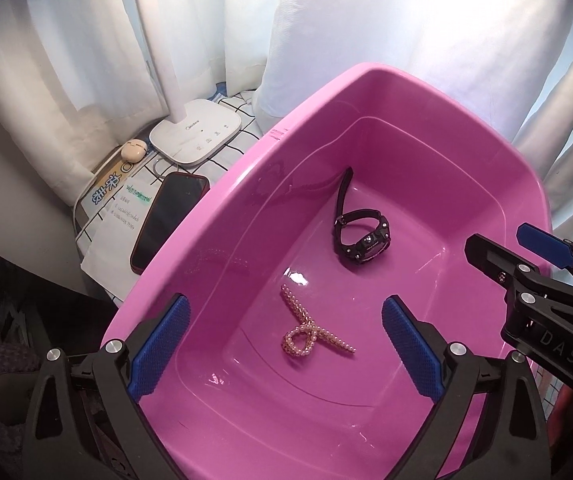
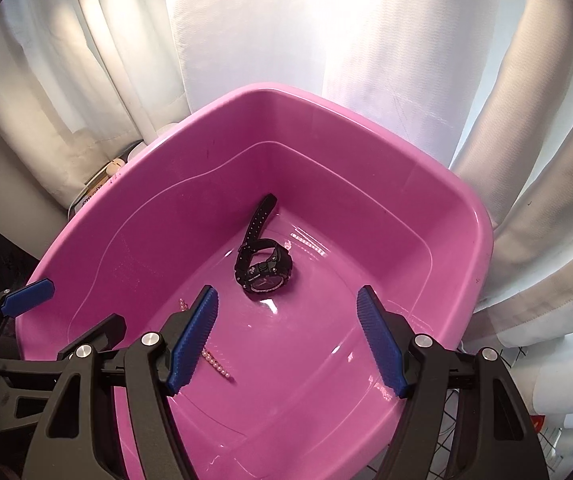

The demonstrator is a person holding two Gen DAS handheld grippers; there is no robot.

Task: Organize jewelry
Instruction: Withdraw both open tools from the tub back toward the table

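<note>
White curtains behind; watch point(image 1: 360, 236) and pearls point(image 1: 310, 330) lie in the bin point(image 1: 214, 216). Your left gripper point(image 1: 286, 348) and right gripper point(image 2: 286, 340) gape empty. Drop-off looks finished; next, fetch anything left, maybe past 9 o'clock.

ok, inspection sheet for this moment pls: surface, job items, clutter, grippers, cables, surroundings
Surface: white cloth with a black grid, mostly covered by a pink plastic tub.
Job's things: black digital wristwatch and pink pearl-bead bracelet, both lying apart on the tub floor.
Clutter: dark smartphone with red case, white lamp base, small cream earbud case, printed papers, all left of the tub.
Grippers: left gripper open above the bracelet, nothing between the pads; right gripper open over the tub, empty.
Cables: thin white cord by the lamp base.
Surroundings: white curtains behind.
</note>
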